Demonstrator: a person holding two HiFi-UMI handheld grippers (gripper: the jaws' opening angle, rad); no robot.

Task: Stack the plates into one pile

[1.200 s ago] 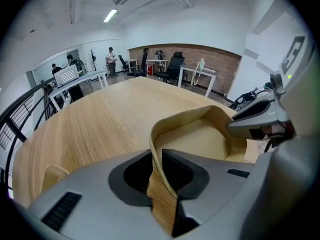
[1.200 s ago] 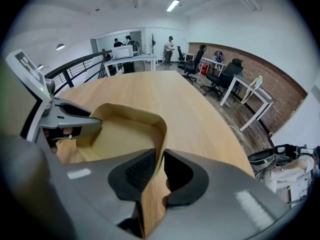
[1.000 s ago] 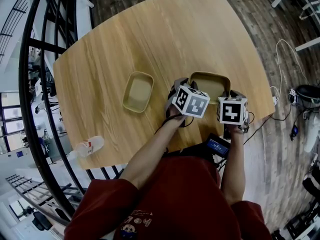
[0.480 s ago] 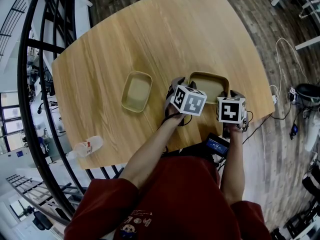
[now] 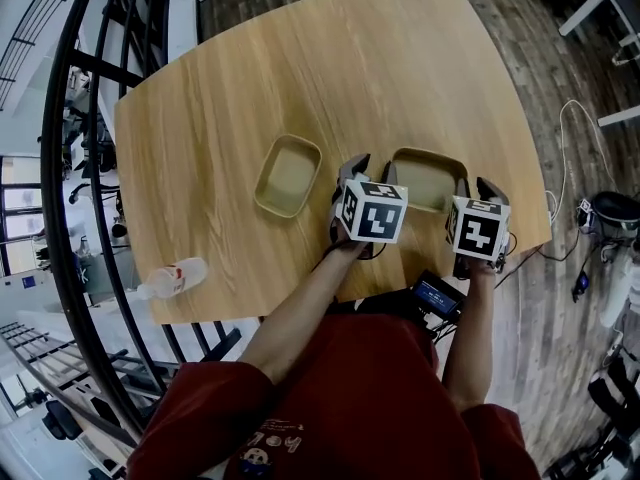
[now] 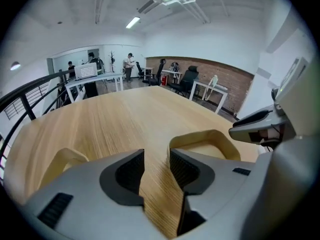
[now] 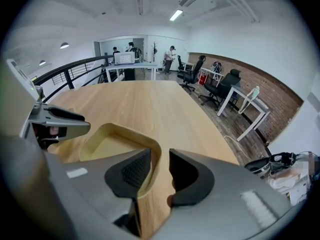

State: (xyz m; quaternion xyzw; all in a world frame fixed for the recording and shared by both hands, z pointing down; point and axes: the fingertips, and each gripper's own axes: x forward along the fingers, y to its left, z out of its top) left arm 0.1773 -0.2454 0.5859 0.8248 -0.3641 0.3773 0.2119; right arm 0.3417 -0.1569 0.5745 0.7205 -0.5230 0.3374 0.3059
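Note:
Two beige rectangular plates lie side by side on the wooden table (image 5: 300,78): the left plate (image 5: 288,175) and the right plate (image 5: 425,178). My left gripper (image 5: 370,168) hovers at the right plate's left rim. Its jaws are opening, and in the left gripper view (image 6: 156,159) only bare wood shows between them, with the right plate (image 6: 210,144) just beyond. My right gripper (image 5: 477,186) stands open at that plate's right rim. In the right gripper view (image 7: 160,161) a corner of the plate (image 7: 115,139) shows in the gap, untouched by the pads.
A plastic bottle (image 5: 172,280) lies near the table's front left edge. A black railing (image 5: 70,218) curves along the left side. The table's right edge (image 5: 535,198) drops to a wooden floor with cables. Desks and chairs (image 7: 200,76) stand far off.
Both grippers have drawn back a little from the right plate's rims toward me and risen. The plate lies flat on the table where it was.

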